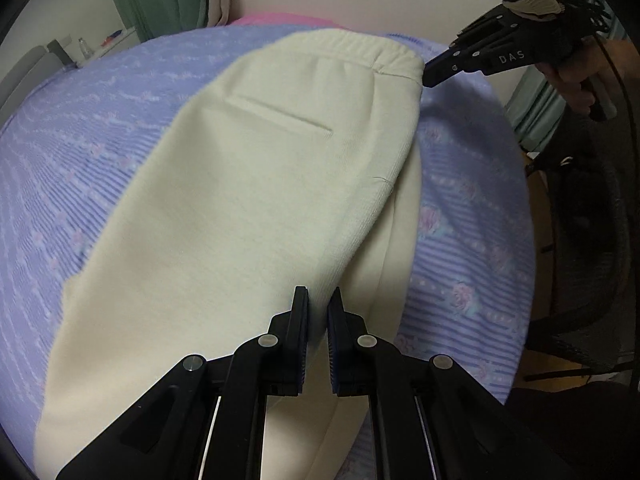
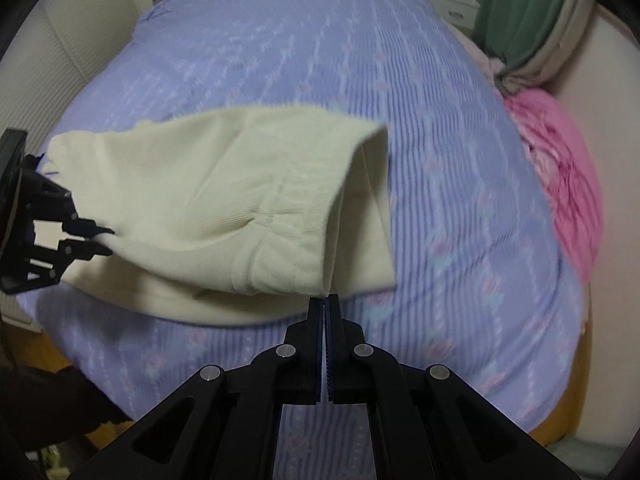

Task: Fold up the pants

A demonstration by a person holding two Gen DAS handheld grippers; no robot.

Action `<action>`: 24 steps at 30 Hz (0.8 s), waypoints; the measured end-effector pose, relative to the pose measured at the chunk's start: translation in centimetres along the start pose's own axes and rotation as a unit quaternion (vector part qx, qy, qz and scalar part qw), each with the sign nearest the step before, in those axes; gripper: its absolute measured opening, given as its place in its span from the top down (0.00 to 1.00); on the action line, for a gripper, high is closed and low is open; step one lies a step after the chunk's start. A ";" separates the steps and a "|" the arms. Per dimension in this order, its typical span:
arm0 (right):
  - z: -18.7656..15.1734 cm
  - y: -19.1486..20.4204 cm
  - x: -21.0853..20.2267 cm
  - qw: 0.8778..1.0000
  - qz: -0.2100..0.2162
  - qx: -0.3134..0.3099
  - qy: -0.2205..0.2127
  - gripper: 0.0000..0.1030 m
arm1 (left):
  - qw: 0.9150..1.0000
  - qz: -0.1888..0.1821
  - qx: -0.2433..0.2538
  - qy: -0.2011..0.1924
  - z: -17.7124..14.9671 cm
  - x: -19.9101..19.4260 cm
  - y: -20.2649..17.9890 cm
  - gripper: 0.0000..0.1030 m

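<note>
Both grippers (image 1: 318, 300) (image 2: 325, 300) pinch the cream pants (image 1: 256, 184), lifted over the bed (image 2: 280, 60).

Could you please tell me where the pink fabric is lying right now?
In the right wrist view the crumpled pink fabric lies at the right edge of the lavender striped bedspread, against the pale wall, just below the green curtain.
</note>
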State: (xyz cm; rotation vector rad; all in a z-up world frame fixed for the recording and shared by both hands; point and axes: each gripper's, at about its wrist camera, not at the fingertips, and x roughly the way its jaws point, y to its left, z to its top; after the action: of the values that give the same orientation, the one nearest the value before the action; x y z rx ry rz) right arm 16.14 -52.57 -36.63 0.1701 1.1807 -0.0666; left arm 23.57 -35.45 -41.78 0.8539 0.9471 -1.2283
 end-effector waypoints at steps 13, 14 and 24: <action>-3.8 -2.7 -0.9 0.968 0.020 0.245 -0.058 0.35 | 1.000 0.017 0.000 -0.010 -0.3 1.2 -0.6 0.90; -4.0 -2.2 -1.1 0.962 0.030 0.261 -0.066 0.35 | 1.000 0.019 0.002 -0.013 -0.3 1.1 -0.7 0.90; -3.6 0.6 3.1 0.916 0.087 0.376 -0.107 0.69 | 0.999 0.011 -0.022 -0.034 -0.6 1.1 0.1 0.90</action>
State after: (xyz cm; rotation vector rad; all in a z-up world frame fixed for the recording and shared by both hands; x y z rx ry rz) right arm 14.05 -51.21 -40.73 0.9240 0.8663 -0.3755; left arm 23.69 -35.27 -43.00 0.7828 0.9043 -1.2057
